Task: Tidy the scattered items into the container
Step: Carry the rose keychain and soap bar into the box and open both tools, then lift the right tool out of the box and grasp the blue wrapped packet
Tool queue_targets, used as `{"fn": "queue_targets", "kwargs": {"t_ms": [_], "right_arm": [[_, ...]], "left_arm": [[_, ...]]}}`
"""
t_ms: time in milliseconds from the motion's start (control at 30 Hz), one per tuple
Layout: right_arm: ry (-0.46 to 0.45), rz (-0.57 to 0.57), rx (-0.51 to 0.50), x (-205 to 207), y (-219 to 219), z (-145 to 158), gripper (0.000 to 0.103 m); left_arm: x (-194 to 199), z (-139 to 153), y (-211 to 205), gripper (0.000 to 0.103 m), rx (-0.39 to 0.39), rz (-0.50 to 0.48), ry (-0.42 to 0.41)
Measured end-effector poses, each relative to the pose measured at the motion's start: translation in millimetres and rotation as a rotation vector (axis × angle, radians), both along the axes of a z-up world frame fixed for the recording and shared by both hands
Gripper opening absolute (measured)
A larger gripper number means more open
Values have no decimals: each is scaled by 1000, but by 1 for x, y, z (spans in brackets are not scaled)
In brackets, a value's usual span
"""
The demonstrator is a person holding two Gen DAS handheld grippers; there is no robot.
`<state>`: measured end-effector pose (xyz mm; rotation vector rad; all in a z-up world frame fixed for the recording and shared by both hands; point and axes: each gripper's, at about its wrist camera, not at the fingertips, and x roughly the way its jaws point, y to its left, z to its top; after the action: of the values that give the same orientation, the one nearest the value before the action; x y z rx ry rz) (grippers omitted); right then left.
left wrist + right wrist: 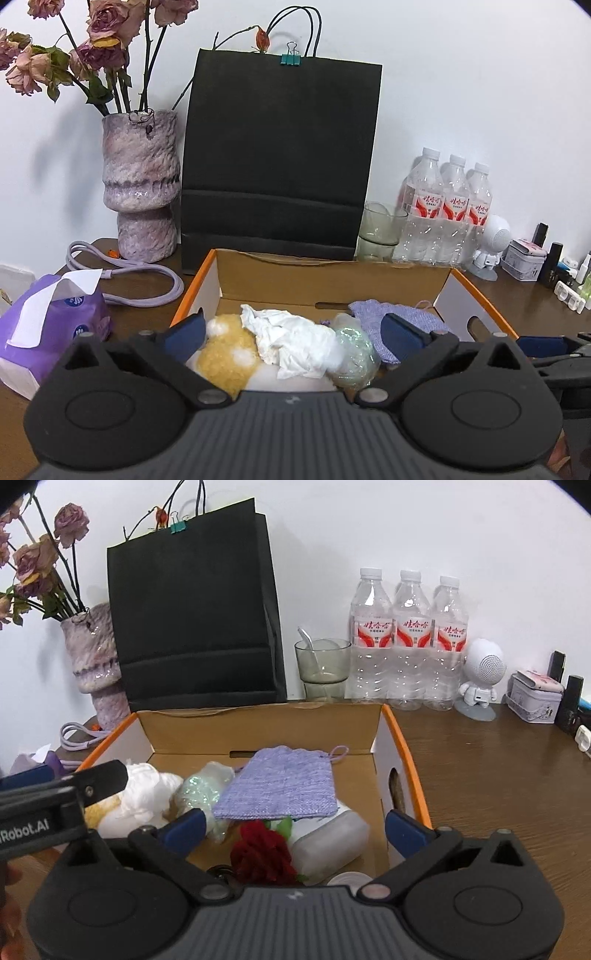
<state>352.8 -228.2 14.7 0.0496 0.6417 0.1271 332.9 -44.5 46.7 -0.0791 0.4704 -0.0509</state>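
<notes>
An open cardboard box with orange rims [332, 284] [258, 731] holds the items. In it lie a yellow plush toy [225, 358], crumpled white tissue [295, 343] [144, 797], an iridescent wrapped bundle [352, 350] [199, 786], a purple knitted pouch [373, 314] [284, 786], a red fabric rose [262, 853] and a translucent plastic container [328, 842]. My left gripper [293, 332] is open and empty over the box's left side. My right gripper [295, 827] is open and empty over the box's right side. The left gripper's body shows in the right wrist view [55, 794].
Behind the box stand a black paper bag [280, 158] [195, 613], a vase of dried roses [142, 184], a glass [323, 668], three water bottles [406, 638], a small white robot figure [480, 675] and a tin [535, 698]. A purple tissue pack [48, 325] and cable [129, 280] lie left.
</notes>
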Motion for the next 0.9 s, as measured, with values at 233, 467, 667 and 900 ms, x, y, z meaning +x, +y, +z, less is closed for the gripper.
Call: {"fn": "queue_targets", "kwargs": {"t_ms": [233,467,667,900], "right_arm": [[-2,13,-11,-4,4,2,103],[-5,13,-16,-5,5,3,103],[-20,15,-17,-11,7,8,103],[-56,67,-13,-51,10,9,103]], "left_arm": [[-1,0,-1,103,2,-1,8],[-2,0,-1,103,6,-2,8],[-15,9,2,103,9,-17,-16],[-63,8,24,103,69,-87,-11]]}}
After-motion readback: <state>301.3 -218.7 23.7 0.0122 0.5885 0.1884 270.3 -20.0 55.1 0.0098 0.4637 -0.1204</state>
